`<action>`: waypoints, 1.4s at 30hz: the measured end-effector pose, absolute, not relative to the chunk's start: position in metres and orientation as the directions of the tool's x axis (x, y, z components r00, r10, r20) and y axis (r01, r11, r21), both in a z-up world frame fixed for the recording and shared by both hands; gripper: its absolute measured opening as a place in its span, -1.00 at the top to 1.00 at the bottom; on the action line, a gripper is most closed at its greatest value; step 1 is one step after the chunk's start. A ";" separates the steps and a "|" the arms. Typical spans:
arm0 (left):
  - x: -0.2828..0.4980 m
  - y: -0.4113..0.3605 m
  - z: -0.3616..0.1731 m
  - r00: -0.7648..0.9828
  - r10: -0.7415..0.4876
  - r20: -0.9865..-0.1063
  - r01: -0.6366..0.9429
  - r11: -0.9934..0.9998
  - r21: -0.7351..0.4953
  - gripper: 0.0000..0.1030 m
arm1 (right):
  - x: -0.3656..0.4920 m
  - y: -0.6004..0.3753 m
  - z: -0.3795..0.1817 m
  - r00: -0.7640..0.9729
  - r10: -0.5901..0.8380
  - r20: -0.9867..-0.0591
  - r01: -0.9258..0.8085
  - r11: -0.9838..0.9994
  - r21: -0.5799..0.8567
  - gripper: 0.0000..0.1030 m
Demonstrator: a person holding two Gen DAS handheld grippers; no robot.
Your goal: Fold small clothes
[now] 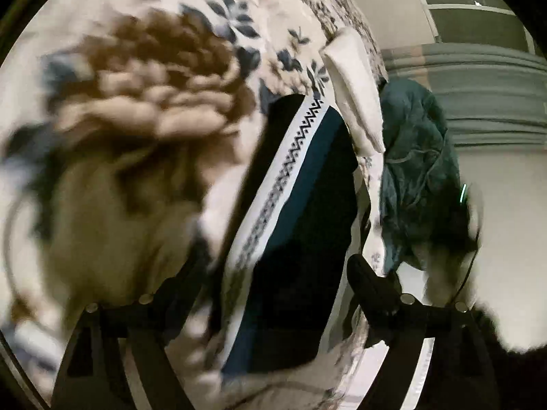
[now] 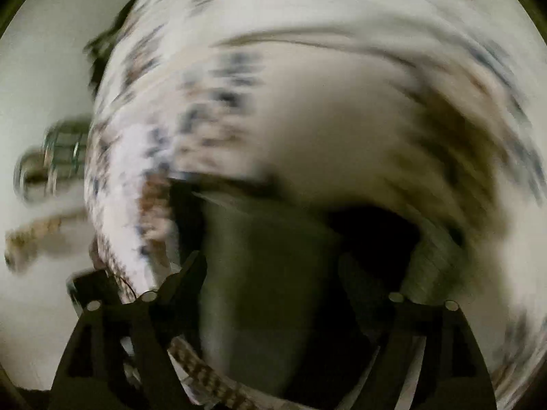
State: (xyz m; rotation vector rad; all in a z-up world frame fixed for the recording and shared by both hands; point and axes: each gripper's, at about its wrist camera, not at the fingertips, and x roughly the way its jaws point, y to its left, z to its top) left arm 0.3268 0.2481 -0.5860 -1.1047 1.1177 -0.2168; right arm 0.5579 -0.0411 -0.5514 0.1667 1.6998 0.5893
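Left wrist view: the left gripper (image 1: 273, 283) tips down, jaws wide apart, gripping nothing. A dark garment (image 1: 307, 239) with a white zigzag band lies between them on the flowered bedspread (image 1: 143, 109), its long side running from bottom centre toward the upper right.

Right wrist view: very blurry. The right gripper (image 2: 273, 273) points steeply down, jaws wide, over dark cloth (image 2: 266, 273) at bottom centre.

bed: floral bedspread (image 1: 143, 78) | wall: pale (image 1: 506, 184) | window: dark panes (image 1: 478, 24)

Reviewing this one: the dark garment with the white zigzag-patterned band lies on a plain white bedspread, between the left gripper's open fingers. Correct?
Not quite. The bedspread is not plain: it carries a large brown and blue floral print, as the left wrist view shows. The dark garment with the zigzag band does lie between the left gripper fingers.
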 end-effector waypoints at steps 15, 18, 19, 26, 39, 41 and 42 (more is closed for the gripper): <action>0.393 0.210 -0.618 0.314 -0.776 -0.547 -0.300 0.465 -0.833 -0.62 | 0.474 -0.152 -0.680 -0.134 0.864 -0.486 0.228 0.504 0.833 -0.98; 0.393 0.206 -0.610 0.350 -0.781 -0.517 -0.284 0.437 -0.853 0.12 | 0.477 -0.137 -0.682 -0.158 0.855 -0.495 0.194 0.518 0.833 -0.26; 0.392 0.206 -0.607 0.362 -0.777 -0.516 -0.278 0.438 -0.855 0.32 | 0.477 -0.135 -0.684 -0.159 0.845 -0.510 0.202 0.534 0.821 0.42; 0.413 0.204 -0.571 0.354 -0.770 -0.530 -0.241 0.472 -0.848 0.43 | 0.474 -0.141 -0.651 -0.071 0.830 -0.553 0.189 0.555 0.810 0.52; 0.601 0.207 -0.470 0.389 -0.754 -0.530 -0.046 0.558 -0.828 0.45 | 0.605 -0.130 -0.539 0.109 0.813 -0.572 0.083 0.565 0.821 0.53; 0.647 0.215 -0.470 0.400 -0.739 -0.542 -0.036 0.578 -0.815 0.45 | 0.645 -0.126 -0.534 0.144 0.811 -0.567 0.074 0.563 0.823 0.53; 0.662 0.219 -0.472 0.402 -0.733 -0.549 -0.034 0.587 -0.809 0.45 | 0.661 -0.122 -0.536 0.155 0.812 -0.563 0.075 0.559 0.826 0.53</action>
